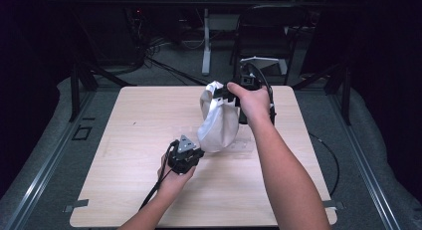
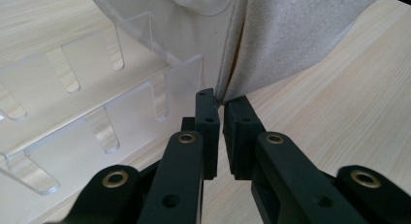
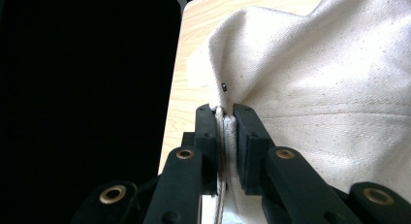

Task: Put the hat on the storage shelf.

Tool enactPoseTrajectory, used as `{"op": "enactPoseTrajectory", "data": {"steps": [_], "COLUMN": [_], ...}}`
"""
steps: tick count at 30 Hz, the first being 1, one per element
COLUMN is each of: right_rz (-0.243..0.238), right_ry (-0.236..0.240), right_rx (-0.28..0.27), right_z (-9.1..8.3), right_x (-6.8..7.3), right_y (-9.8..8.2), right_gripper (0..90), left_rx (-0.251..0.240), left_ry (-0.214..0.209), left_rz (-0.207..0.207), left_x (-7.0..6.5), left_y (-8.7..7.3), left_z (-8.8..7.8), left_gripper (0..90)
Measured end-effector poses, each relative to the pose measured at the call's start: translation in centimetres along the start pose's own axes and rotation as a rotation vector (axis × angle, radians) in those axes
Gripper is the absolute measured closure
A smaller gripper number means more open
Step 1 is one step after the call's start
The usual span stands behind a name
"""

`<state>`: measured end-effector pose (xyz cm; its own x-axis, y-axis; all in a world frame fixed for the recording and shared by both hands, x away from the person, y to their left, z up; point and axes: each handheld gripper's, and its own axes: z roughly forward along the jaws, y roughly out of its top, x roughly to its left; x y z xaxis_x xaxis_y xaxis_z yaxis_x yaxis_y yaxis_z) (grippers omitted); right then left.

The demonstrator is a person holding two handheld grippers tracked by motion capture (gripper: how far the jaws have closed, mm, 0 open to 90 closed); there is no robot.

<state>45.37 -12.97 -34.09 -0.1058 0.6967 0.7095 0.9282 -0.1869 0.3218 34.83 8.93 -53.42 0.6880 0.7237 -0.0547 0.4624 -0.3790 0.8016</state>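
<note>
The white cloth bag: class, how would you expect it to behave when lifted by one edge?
Probably floppy: the white cloth bag sags and folds below the right hand-held gripper, which pinches its seam. Likely light, since one pinch holds it up. It seems unlikely to slip, as the weave looks coarse.

Bag: off-white woven cloth, matt, coarse weave. Rack: clear glossy plastic, smooth. Worktop: pale wood grain, matt. Left tongs and right tongs: matt black plastic, brass-coloured rivets.
</note>
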Motion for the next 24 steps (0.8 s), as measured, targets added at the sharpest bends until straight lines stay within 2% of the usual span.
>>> {"op": "enactPoseTrajectory", "data": {"steps": [5, 8, 12, 16, 24], "right_rz": [-0.004, -0.002, -0.004, -0.009, -0.018], "right_ry": [0.002, 0.006, 0.011, 0.019, 0.039], "right_rx": [0.003, 0.005, 0.012, 0.016, 0.024], "right_z": [0.0, -0.1, -0.1, -0.1, -0.2], "right_x": [-0.1, -0.2, -0.3, -0.3, -0.2], "right_y": [0.0, -0.1, -0.1, -0.3, -0.5], "right_gripper": [81.4, 81.3, 81.1, 80.7, 79.2], "left_rx": [-0.007, -0.037, -0.043, -0.056, -0.041], "left_ry": [-0.006, -0.027, -0.050, -0.056, -0.036], "left_rz": [-0.023, -0.045, -0.049, -0.051, -0.050], "left_x": [0.1, 0.1, 0.3, 0.5, 1.8], "left_y": [-0.2, -0.4, -0.9, -1.6, -3.7], "left_z": [-0.3, -1.0, -2.0, -3.0, -4.9], "left_gripper": [69.8, 63.1, 59.5, 57.5, 54.9]}}
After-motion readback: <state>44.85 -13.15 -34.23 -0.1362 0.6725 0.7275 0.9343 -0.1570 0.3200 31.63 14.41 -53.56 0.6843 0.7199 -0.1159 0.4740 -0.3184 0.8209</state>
